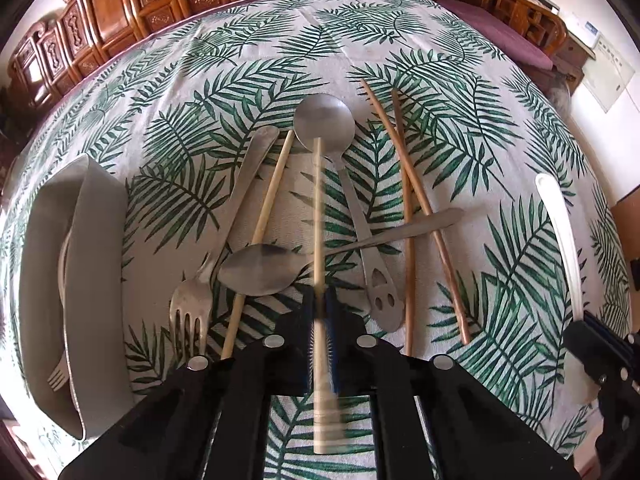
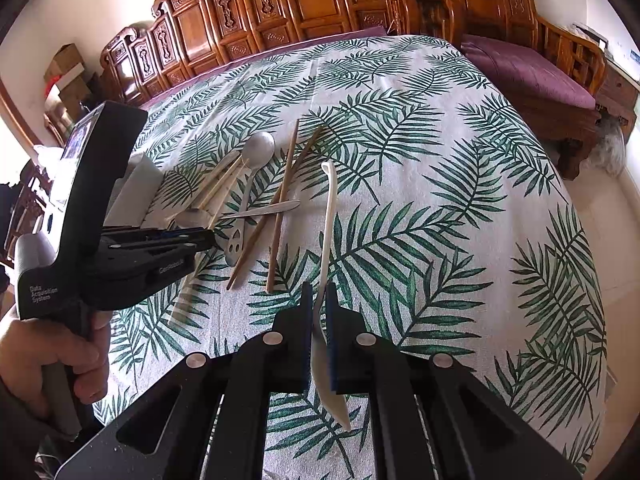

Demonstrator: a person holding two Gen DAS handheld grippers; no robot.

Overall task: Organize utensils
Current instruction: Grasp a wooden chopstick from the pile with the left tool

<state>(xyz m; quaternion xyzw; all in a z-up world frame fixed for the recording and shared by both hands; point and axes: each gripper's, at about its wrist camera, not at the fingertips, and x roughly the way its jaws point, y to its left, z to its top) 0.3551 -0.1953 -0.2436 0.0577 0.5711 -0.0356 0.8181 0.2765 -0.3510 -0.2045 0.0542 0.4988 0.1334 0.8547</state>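
My left gripper (image 1: pixel 320 300) is shut on a pale wooden chopstick (image 1: pixel 319 216) and holds it above the pile. Its twin chopstick (image 1: pixel 264 220) lies on the leaf-print cloth beside a steel fork (image 1: pixel 192 312), a steel spoon (image 1: pixel 258 270), a round steel ladle spoon (image 1: pixel 324 122) and two brown chopsticks (image 1: pixel 408 208). My right gripper (image 2: pixel 319 300) is shut on a white plastic knife (image 2: pixel 329 216), which also shows in the left wrist view (image 1: pixel 560 232). The left gripper also shows in the right wrist view (image 2: pixel 208 238).
A grey oval tray (image 1: pixel 100 240) stands at the left with a fork inside (image 1: pixel 58 376). Carved wooden chairs (image 2: pixel 280 4) line the table's far edge. A purple-cushioned bench (image 2: pixel 528 68) stands at the right.
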